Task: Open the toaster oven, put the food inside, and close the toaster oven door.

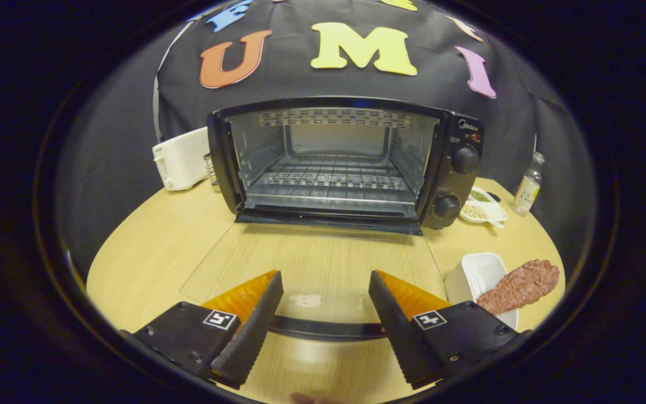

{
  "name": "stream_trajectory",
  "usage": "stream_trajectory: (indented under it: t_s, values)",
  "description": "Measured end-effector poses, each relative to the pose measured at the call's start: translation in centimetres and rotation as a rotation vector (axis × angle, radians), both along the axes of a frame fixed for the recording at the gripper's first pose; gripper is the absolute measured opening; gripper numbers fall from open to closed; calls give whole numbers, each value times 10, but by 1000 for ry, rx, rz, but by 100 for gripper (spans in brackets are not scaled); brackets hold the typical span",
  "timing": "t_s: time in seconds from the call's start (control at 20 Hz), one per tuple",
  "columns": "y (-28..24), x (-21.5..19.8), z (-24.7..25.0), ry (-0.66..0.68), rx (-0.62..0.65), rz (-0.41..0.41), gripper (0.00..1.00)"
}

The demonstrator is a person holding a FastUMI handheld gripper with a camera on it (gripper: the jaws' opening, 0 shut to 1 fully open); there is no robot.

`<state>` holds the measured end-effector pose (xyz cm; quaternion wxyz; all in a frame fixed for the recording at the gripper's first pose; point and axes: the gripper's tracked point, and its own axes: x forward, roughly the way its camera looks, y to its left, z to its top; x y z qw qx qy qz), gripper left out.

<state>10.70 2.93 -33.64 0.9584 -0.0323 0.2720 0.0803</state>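
Note:
A black toaster oven (345,160) stands at the back of the wooden table with its glass door (312,264) folded flat down toward me. Its wire rack (328,177) is bare. The door's dark handle (323,328) runs across between my fingers. My gripper (326,280) is open just above the door's front edge, with nothing held. The food, a reddish-brown slab of meat (519,289), lies across a white dish (477,275) to the right of my right finger.
A white toaster (180,160) stands left of the oven. To the oven's right are small white dishes with grains (483,210) and a clear bottle (527,188). The table (149,247) has a rounded edge.

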Motion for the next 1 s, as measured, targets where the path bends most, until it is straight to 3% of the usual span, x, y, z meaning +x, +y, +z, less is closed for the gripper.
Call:
stream_trajectory:
  t_s: [0.3,0.7,1.0]
  values:
    - [-23,-19,46,-63,-28,98,99]
    - [-99,-50,79,-69,-29,104,99]
    - [-179,-48,86,-42,20,69,99]
